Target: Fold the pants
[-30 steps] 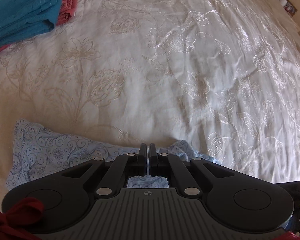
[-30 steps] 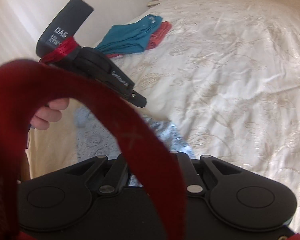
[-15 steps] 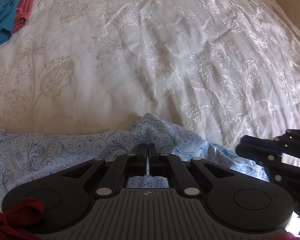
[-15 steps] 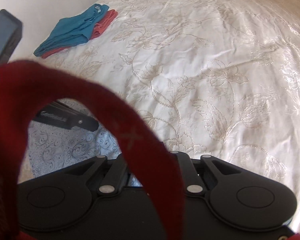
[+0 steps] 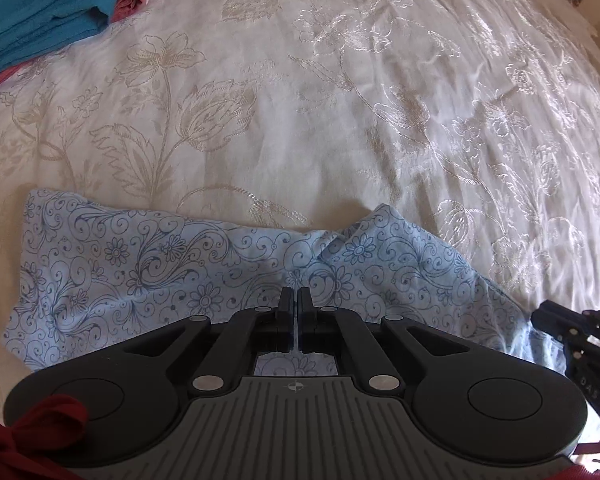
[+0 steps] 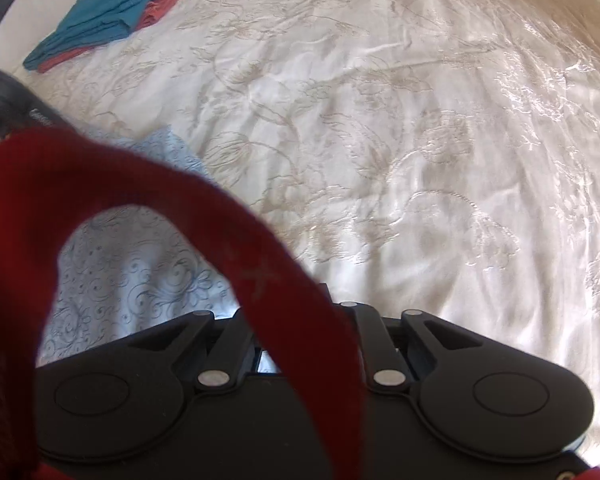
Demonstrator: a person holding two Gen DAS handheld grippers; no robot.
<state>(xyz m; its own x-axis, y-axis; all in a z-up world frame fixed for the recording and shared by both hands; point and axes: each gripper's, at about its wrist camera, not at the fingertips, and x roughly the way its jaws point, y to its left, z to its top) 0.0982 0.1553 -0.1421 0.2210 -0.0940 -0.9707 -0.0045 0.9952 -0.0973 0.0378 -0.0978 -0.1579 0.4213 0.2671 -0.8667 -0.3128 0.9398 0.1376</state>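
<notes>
Red strap [image 6: 260, 272] hides right hand-held gripper [image 6: 300, 312] fingertips

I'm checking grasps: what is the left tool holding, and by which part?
The left tool is shut on the blue patterned pants, pinching their near edge.

One patterned blue pants [image 5: 220, 264], two folded garments [image 5: 40, 20], two grippers, one bedspread [image 5: 380, 120].
</notes>
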